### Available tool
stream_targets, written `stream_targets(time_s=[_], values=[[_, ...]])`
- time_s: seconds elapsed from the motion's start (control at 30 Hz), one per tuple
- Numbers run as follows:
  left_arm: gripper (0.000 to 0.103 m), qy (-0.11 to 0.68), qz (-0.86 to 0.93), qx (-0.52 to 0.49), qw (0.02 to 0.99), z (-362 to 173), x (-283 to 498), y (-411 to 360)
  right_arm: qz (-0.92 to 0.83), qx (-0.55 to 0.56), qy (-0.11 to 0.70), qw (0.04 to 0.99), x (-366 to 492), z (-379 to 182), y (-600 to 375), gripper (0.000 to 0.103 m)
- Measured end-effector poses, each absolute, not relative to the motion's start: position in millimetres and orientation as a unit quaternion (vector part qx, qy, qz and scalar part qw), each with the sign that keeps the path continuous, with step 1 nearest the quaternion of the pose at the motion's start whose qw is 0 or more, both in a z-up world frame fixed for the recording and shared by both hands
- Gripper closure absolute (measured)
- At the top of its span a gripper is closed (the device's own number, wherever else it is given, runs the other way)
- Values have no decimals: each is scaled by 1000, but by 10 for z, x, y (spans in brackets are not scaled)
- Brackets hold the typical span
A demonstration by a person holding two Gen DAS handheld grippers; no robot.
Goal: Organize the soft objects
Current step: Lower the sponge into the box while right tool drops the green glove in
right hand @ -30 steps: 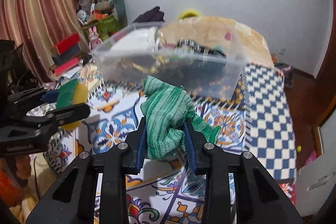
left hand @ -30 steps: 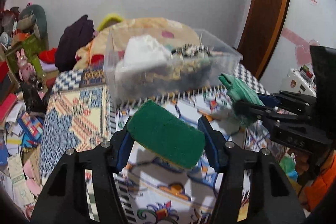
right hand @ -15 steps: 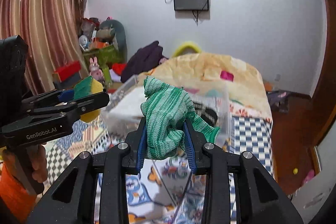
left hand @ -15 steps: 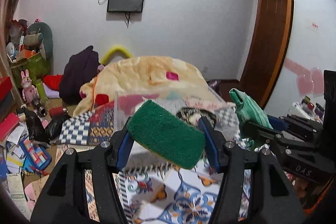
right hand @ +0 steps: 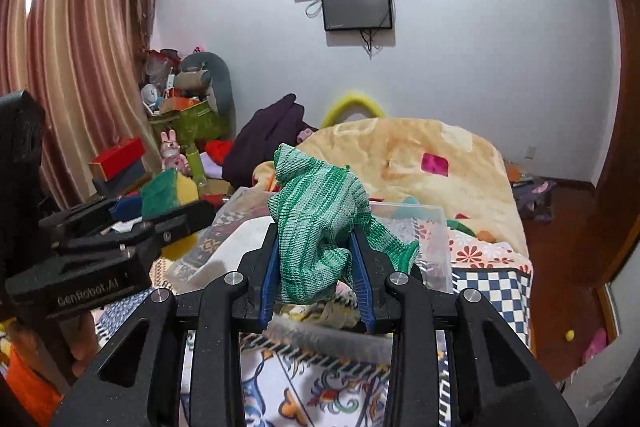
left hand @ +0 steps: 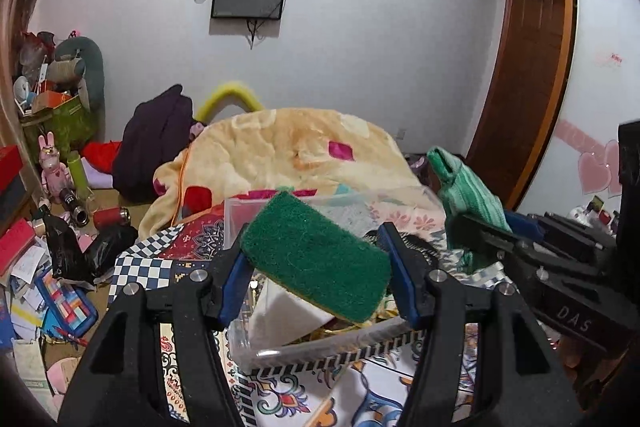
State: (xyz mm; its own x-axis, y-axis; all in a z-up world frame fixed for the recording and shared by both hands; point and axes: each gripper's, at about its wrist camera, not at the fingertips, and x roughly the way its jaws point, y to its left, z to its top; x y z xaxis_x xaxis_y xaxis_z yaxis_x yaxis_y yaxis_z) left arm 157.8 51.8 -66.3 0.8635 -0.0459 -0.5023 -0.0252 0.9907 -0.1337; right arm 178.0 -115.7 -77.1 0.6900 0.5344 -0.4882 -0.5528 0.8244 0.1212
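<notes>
My left gripper point(left hand: 316, 267) is shut on a green and yellow sponge point(left hand: 316, 259) and holds it over the near rim of a clear plastic bin point(left hand: 240, 211). My right gripper point(right hand: 316, 275) is shut on a green striped knit cloth point(right hand: 316, 219) and holds it above the same bin point(right hand: 436, 247). The right gripper with the cloth point(left hand: 468, 191) shows at the right of the left wrist view. The left gripper with the sponge point(right hand: 168, 191) shows at the left of the right wrist view. The bin holds a white cloth point(left hand: 288, 319) and other soft items.
The bin stands on a patterned bedspread point(left hand: 280, 395). A peach blanket point(left hand: 288, 151) is heaped behind it. Clutter, boxes and a pink rabbit toy point(left hand: 52, 163) lie on the floor at the left. A wooden door point(left hand: 532, 75) is at the right.
Both grippers rose and then came forward over the bin with their loads. The bin now lies directly below the fingers instead of ahead of them.
</notes>
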Motion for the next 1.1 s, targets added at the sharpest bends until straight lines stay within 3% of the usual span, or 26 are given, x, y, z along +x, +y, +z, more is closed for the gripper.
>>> stream_targets(time_s=[0.5,0.83,1.1], values=[[43,331,-6,-67,941,-1189,2037,535,273,-46,321,906,1987,-1174,-972,70],[27,331,-5,-87,940,-1169,1967,661,276,-31,321,905,1971,-1120,-1088,38],[27,281,-12,-79,956,-787,1609,641,280,-32,275,919,1744,-798,-1232,38]])
